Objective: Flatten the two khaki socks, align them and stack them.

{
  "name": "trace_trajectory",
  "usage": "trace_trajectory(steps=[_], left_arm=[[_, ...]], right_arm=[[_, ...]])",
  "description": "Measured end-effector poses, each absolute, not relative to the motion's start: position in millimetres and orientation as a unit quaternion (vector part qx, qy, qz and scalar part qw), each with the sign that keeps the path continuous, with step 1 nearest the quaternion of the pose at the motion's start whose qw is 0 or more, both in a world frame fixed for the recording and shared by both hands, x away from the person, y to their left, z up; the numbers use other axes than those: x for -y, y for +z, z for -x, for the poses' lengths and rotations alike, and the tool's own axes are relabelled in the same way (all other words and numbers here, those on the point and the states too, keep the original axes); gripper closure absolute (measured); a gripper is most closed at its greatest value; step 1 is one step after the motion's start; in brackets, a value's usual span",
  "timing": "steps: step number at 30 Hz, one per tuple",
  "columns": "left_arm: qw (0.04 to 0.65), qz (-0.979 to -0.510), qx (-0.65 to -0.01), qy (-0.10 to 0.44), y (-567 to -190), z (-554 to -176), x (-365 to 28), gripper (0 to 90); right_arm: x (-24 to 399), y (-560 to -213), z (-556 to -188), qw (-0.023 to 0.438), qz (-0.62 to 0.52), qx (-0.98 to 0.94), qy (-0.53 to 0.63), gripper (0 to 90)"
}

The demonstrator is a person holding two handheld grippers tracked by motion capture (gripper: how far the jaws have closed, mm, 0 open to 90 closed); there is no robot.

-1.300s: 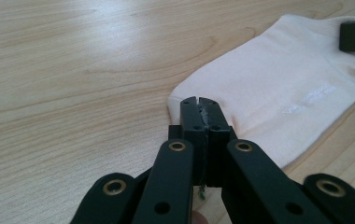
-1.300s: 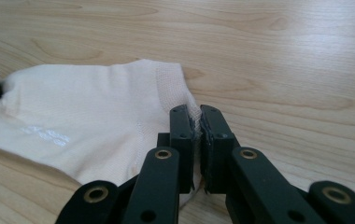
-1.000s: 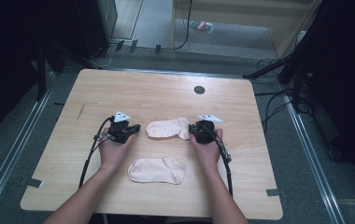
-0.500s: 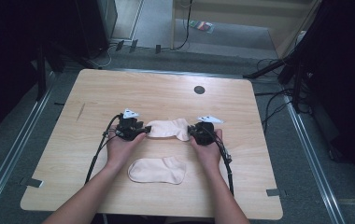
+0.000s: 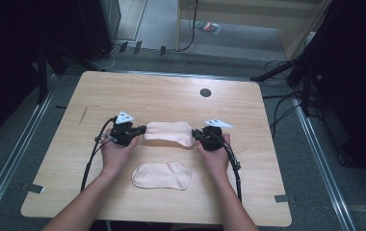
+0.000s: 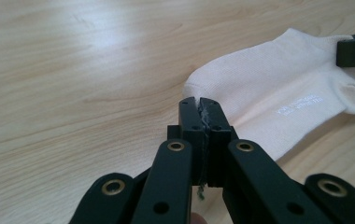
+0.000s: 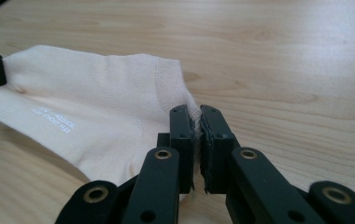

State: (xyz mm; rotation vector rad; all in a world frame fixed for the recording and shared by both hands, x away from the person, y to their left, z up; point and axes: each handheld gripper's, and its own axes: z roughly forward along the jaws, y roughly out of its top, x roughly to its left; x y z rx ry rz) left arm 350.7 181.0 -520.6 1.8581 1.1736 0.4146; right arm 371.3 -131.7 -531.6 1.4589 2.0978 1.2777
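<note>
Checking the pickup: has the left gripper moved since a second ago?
Yes. The left gripper shifted toward the dark hole in the table, reaching the far sock.

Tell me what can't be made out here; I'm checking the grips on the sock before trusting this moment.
- Left tongs: in the left gripper view the shut jaws cover the edge of the held sock, so how much cloth they pinch is hidden.
- Right tongs: same in the right gripper view.
- White print on the held sock: too small to read.
- Second sock: high view too coarse for its details.
- Dark round spot on the table: too small to identify.
</note>
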Motion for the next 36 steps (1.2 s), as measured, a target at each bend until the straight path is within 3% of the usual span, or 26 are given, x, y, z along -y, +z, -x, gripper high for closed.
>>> trace_trajectory(steps=[9,23,36], left_arm=[[0.471,-0.735,-0.451,0.185,-501.1,-304.8,-196.0,90.0],[0.476,-0.738,-0.444,0.178,-506.5,-243.9,-204.7,90.0],[0.448,-0.767,-0.431,0.161,-521.8,-215.8,-195.9,90.0]], right_arm=[[126.8,-495.7,-333.2,0.147,-0.479,-0.728,0.468,85.1],[125.2,-497.2,-282.0,0.116,-0.467,-0.741,0.468,85.1],[132.3,-506.4,-251.7,0.102,-0.456,-0.767,0.440,85.1]])
